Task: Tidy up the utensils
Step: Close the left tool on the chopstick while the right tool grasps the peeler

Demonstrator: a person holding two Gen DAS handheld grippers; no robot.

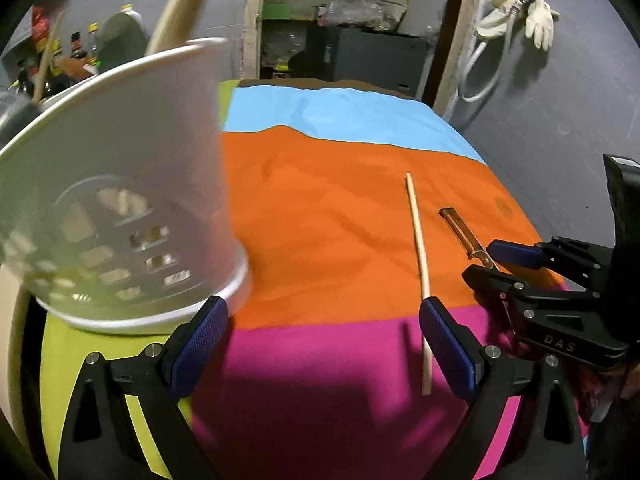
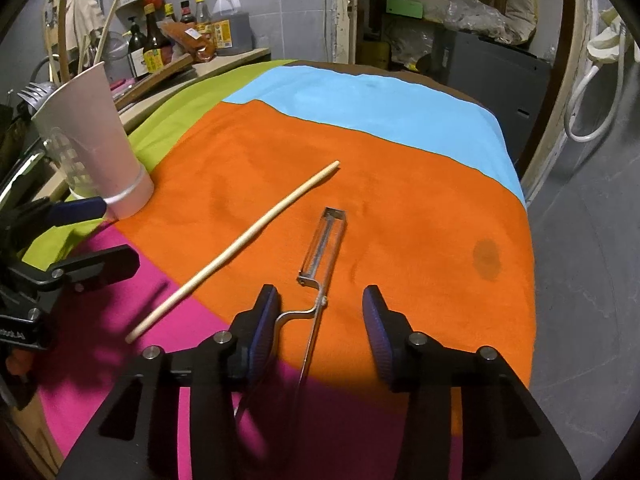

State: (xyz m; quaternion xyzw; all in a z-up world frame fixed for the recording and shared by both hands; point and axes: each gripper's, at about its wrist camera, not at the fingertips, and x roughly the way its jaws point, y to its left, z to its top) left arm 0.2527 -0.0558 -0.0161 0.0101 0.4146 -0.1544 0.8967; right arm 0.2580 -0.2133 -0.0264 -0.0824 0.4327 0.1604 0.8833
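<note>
A white perforated utensil holder [image 1: 120,184] stands on the striped cloth at the left; it also shows in the right wrist view [image 2: 92,140]. A wooden chopstick [image 1: 418,264] lies on the cloth, its near end beside my left gripper's right finger; it also shows in the right wrist view [image 2: 236,248]. A metal peeler [image 2: 320,256] lies between the open fingers of my right gripper [image 2: 320,320], its wire handle running under them. In the left wrist view the peeler [image 1: 464,236] meets the right gripper [image 1: 500,264]. My left gripper [image 1: 324,344] is open and empty, next to the holder.
The table is covered by a cloth of green, blue, orange [image 2: 380,208] and magenta stripes. Bottles [image 2: 188,28] and a shelf stand at the back left. A doorway with cluttered shelves [image 1: 344,20] is behind. Gloves [image 1: 524,12] hang on the right wall.
</note>
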